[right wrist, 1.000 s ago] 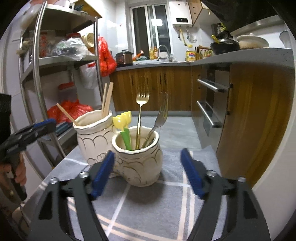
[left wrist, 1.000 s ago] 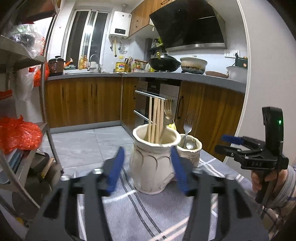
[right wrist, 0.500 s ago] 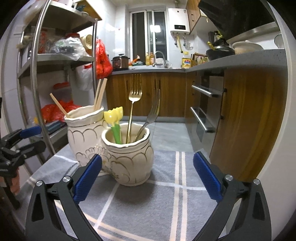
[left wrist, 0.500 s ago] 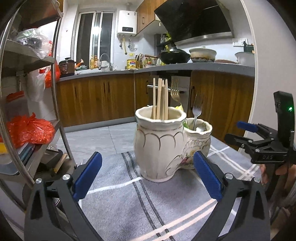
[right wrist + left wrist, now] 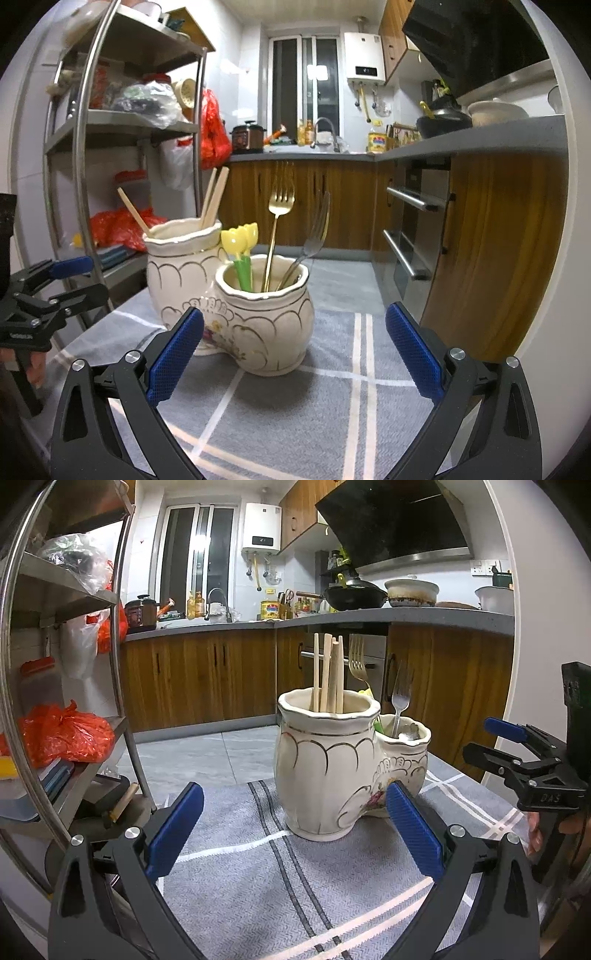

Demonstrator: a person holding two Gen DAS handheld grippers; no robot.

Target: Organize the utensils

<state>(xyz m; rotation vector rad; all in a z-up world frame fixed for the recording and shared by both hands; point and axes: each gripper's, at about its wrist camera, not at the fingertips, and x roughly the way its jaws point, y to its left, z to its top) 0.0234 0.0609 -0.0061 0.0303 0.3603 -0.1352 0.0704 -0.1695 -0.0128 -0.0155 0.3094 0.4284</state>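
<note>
A cream ceramic double holder stands on a grey striped cloth (image 5: 236,878). Its tall pot (image 5: 325,768) holds wooden chopsticks (image 5: 327,674). Its low pot (image 5: 267,317) holds a gold fork (image 5: 279,221), a silver fork (image 5: 314,240) and yellow tulip-shaped picks (image 5: 240,243). My left gripper (image 5: 293,830) is open, its blue pads well apart, short of the tall pot. My right gripper (image 5: 293,350) is open too, in front of the low pot, with nothing between its fingers. Each gripper shows at the edge of the other's view.
A steel shelf rack (image 5: 122,686) with red bags (image 5: 66,734) stands at the left of the table. Wooden cabinets (image 5: 192,679) and an oven with bar handles (image 5: 410,229) line the far side. A hand (image 5: 535,834) holds the right gripper's handle.
Both grippers' pads have spread from narrower to fully wide. The left gripper has dipped a little, so the holder now sits higher and farther in its view.
</note>
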